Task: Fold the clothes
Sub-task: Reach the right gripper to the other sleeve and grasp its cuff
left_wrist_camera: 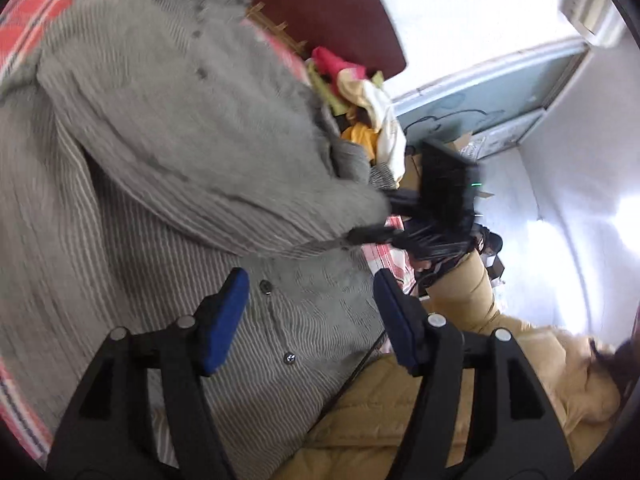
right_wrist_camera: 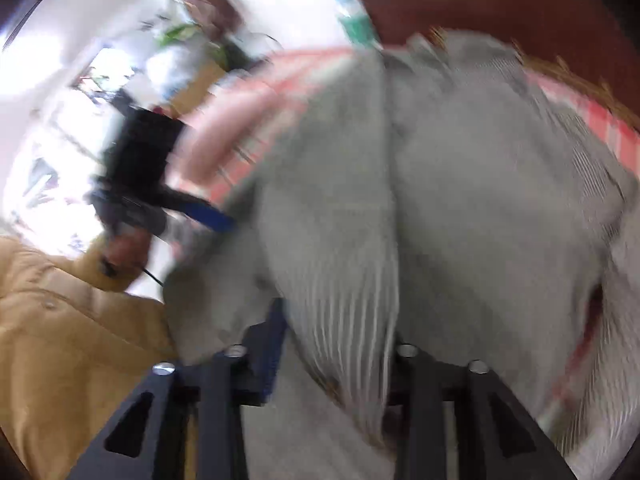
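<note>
shirt: grey striped button-up shirt [left_wrist_camera: 168,128], spread over a red-and-white checked bed cover [left_wrist_camera: 36,20]; one flap folded back across the body, button placket [left_wrist_camera: 276,320] showing just ahead of the left tool.
left tool: left tool [left_wrist_camera: 308,300] hangs over the shirt's button line, blue pads [left_wrist_camera: 224,320] well apart, nothing between them, cloth only beneath. Empty and wide.
right tool: right tool [right_wrist_camera: 336,344] is at the shirt's near edge; a fold of the striped cloth [right_wrist_camera: 352,360] runs down between its two fingers. The fold covers most of the pads [right_wrist_camera: 276,344] and the view is blurred, so I cannot tell whether they pinch the cloth or just straddle it. From the left wrist view the same tool [left_wrist_camera: 372,236] sits at the shirt's right-hand edge, fingertips at the folded flap.
person: tan padded jacket sleeve [left_wrist_camera: 472,288] behind the right tool; a hand [right_wrist_camera: 124,248] in the same tan sleeve carries the left tool at the shirt's left edge in the right wrist view.
clothes pile: heap of mixed garments [left_wrist_camera: 360,92], red, yellow and cream, beyond the shirt's far corner, against a dark red headboard [left_wrist_camera: 328,4].
image quality: right wrist view heavily motion-blurred.
</note>
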Motion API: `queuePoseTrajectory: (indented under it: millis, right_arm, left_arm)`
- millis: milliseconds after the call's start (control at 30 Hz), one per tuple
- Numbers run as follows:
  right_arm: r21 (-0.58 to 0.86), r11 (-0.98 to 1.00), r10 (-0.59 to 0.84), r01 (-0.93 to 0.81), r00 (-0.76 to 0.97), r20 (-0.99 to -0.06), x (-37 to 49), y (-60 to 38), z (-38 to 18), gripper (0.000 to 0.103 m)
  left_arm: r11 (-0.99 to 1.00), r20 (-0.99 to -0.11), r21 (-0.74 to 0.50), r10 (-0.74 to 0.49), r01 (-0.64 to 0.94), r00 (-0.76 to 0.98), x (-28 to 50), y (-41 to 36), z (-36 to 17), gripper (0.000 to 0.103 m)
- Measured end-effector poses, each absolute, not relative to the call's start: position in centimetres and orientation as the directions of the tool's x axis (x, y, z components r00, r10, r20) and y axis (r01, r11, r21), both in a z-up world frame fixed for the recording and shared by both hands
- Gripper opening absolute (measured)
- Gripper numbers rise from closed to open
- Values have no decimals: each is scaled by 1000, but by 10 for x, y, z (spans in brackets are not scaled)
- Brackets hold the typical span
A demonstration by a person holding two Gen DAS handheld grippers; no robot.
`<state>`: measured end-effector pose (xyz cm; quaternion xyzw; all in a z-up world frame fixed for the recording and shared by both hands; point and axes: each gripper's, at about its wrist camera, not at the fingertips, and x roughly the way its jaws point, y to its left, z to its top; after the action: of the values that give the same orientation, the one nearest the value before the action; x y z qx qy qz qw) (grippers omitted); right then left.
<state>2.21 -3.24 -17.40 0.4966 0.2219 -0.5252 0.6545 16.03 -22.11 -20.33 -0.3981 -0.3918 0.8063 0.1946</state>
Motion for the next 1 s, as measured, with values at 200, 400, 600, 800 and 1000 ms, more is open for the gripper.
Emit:
queuePoseTrajectory:
  millis: [200,400,600,800,1000]
  right_arm:
    - [439,-293,-645,850,163,-746,-16,51,-165,59]
    - [291,-542,-663,789,-189,-724,-29,127,-140,68]
    - [287,-193,-716,938,65,-695,34,82,-146,73]
    - [499,-85,-671,862,321,-669,38,19,-196,32]
    - [752,2,-796,659,456,-398,34,60,-163,17]
  left_arm:
    - [-709,-549,-705,563,-19,-617,126,-214,-183,76]
    - [-771,-657,-635,570,-46,-494,67,-174,-200,76]
    - [-732,-647,-681,607,-6,-462,51,-170,-219,76]
    - [-731,-654,-680,573,52,-494,64,-183,-216,76]
    - [-739,-645,-673,557,43,-523,71,-182,-206,77]
